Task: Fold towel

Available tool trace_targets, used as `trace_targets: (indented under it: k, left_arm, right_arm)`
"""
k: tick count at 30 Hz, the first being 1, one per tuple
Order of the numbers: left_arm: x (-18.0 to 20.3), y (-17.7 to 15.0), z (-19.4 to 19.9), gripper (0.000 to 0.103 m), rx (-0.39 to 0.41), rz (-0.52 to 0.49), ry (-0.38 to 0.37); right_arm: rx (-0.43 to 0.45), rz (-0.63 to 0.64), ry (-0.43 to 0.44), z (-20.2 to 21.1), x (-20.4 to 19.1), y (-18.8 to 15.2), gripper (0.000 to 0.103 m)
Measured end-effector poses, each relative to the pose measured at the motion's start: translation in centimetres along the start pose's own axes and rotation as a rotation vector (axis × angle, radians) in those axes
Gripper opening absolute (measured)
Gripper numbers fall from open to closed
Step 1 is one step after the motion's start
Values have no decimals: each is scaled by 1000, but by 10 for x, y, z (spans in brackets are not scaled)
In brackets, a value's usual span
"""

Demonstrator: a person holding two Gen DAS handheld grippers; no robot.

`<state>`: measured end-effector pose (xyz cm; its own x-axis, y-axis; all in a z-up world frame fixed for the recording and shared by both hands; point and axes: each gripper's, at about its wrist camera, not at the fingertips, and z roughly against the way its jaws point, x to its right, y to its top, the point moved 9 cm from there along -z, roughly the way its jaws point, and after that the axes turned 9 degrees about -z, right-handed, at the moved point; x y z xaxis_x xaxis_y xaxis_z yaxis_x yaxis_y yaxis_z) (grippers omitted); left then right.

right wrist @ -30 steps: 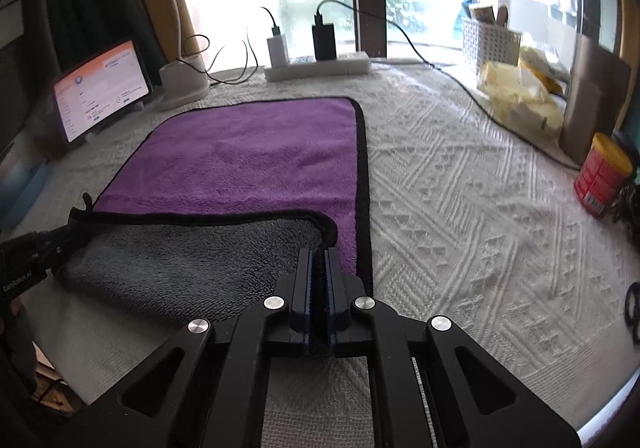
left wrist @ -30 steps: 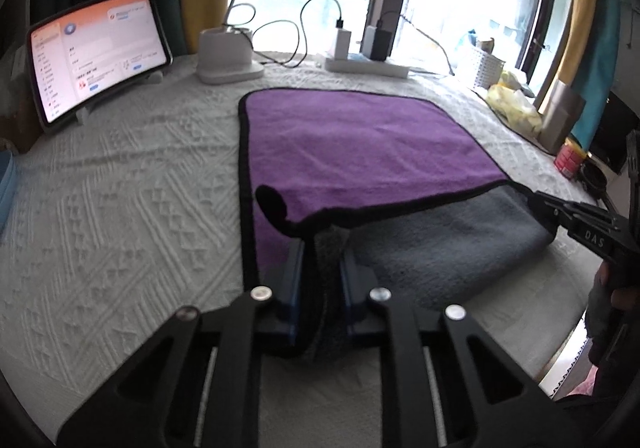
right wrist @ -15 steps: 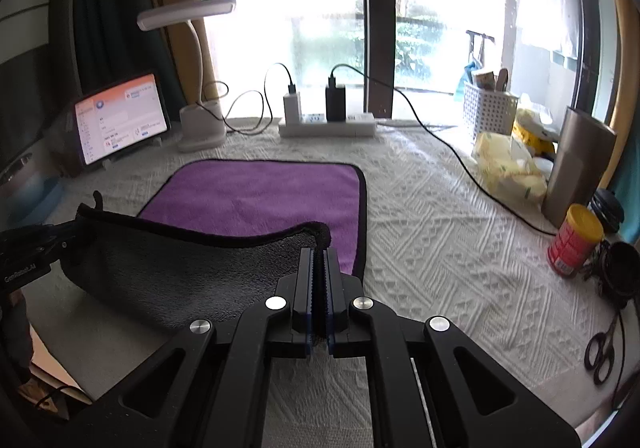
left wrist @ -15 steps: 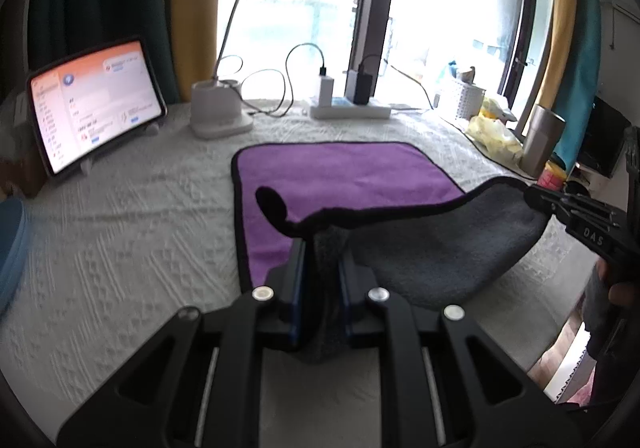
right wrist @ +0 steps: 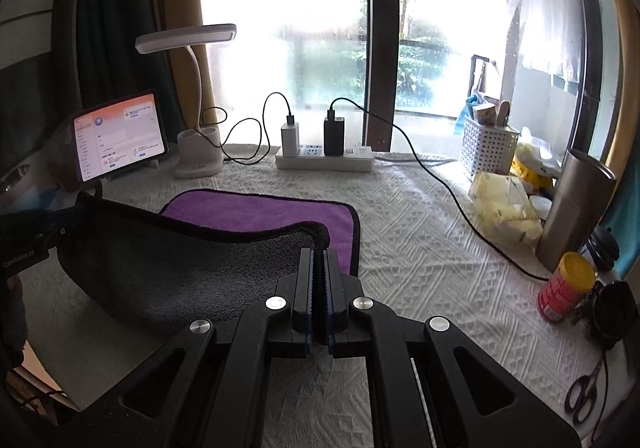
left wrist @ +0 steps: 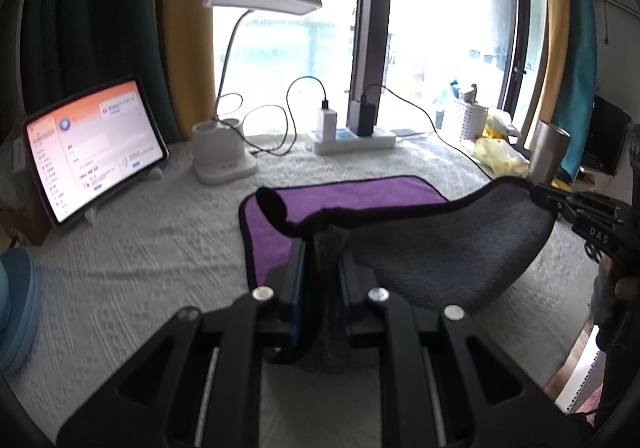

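The towel [left wrist: 448, 248] is purple on top, grey underneath, with a black hem. Its far half [right wrist: 260, 210] lies flat on the white textured tablecloth. Its near edge hangs lifted in the air between both grippers, grey side toward me. My left gripper [left wrist: 324, 248] is shut on the near left corner. My right gripper [right wrist: 319, 254] is shut on the near right corner. Each gripper shows in the other's view: the right one [left wrist: 560, 204] and the left one [right wrist: 36, 236].
A tablet [left wrist: 92, 148], a white desk lamp [left wrist: 224, 164] and a power strip [right wrist: 324, 162] with chargers stand along the far edge. At the right are a cable [right wrist: 452, 196], a white basket [right wrist: 486, 146], yellow packets, a steel tumbler [right wrist: 572, 208], a red can [right wrist: 564, 286] and scissors [right wrist: 584, 394].
Both grippers have risen and carried the near towel edge up off the table. More of the grey underside now hangs in the air and less purple lies flat.
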<state>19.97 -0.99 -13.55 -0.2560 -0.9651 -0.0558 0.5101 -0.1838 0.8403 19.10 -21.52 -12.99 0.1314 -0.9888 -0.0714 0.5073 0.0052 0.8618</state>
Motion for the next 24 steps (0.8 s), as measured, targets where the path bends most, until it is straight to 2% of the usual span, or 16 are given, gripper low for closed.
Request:
trace_targets:
  k: [13, 24]
  left_arm:
    - [-12, 31, -26, 15, 27, -1, 23]
    - [-26, 54, -59, 15, 25, 2, 33]
  right_arm:
    - [30, 23, 11, -24, -3, 29, 5]
    - [26, 5, 33, -61, 2, 55, 5]
